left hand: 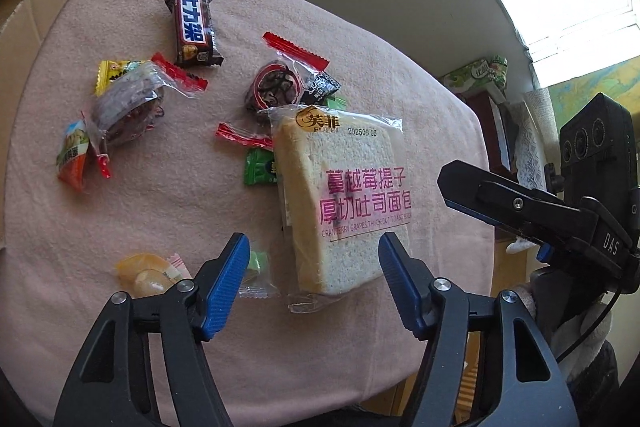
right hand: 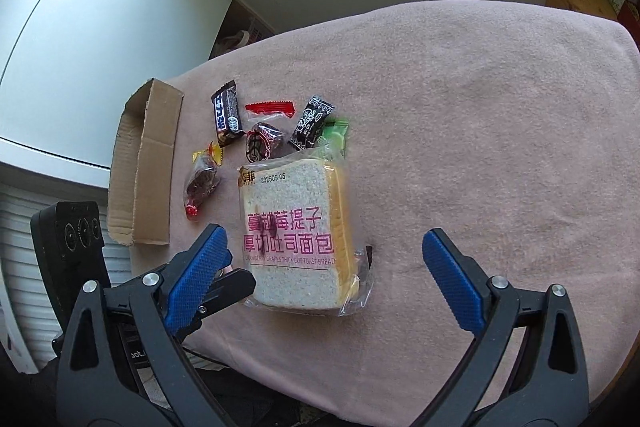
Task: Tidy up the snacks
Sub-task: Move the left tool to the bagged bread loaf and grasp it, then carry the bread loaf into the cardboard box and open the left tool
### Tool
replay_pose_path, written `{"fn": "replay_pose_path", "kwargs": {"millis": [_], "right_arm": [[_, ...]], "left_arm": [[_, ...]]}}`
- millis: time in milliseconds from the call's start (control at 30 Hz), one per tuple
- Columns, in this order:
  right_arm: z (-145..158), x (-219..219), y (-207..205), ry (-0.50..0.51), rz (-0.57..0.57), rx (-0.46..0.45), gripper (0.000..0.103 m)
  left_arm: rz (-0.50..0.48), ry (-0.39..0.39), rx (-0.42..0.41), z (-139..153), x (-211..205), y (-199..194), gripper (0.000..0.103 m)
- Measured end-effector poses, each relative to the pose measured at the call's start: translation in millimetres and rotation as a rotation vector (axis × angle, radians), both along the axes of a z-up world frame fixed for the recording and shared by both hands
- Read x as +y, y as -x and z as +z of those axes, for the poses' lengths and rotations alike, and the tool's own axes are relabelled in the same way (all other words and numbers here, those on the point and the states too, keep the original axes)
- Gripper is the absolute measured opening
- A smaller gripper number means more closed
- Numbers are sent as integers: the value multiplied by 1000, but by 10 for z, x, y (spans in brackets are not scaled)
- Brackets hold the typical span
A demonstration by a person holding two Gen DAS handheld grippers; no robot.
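On the pink-covered worktop (right hand: 480, 107), the bagged toast (left hand: 344, 203) lies nearest, small snacks scattered beyond it, a cardboard box (right hand: 144, 167) alongside. Both hand-held grippers, left (left hand: 314, 283) and right (right hand: 324, 275), gape empty above it. Pinch the slice's edges gently; bread crushes easily.

The right gripper (right hand: 324, 279) hangs with its blue-padded jaws spread wide over a pink tablecloth (right hand: 480, 115), gripping nothing. A bagged slice of cranberry toast bread (right hand: 296, 227) lies flat beside its left pad. Past the bread lie a chocolate bar (right hand: 227, 117), a black sachet (right hand: 311, 123) and dark wrapped sweets. An open cardboard tray (right hand: 144, 163) sits left.
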State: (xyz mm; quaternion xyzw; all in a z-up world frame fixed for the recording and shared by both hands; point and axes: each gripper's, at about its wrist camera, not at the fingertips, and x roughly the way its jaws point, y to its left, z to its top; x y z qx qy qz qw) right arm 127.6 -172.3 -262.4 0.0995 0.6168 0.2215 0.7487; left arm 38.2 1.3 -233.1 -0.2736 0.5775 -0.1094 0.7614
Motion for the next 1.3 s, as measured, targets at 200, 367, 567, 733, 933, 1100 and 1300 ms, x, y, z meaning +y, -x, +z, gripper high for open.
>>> {"fn": "replay_pose_path", "kwargs": {"millis": [200,367,567,733,933,1100,1300], "right_arm": [[-150,114,-83,6,42,35,92],[-284,159,-125,-8,59,84,80],[-411,190,-121,-35,70,145,64],[-414,220,-97,-35,69,144,62],[-373,257,-74,-29,69,143,61],[-280,309,-43,-23,83,123,60],[-154,407,-49,-25,101,100,60]], "left_arm": [[-24,4,12,-55,-25,-14,47],[-47,7,5,-63,-34,-29,44],[-68,2,0,-45,-32,-69,42],[-87,-16,-16,-20,-80,-83,41],[-90,-47,-33,-8,-217,-159,41],[-81,-59,-55,73,-190,-127,41],[-68,-72,-83,177,-115,-90,41]]}}
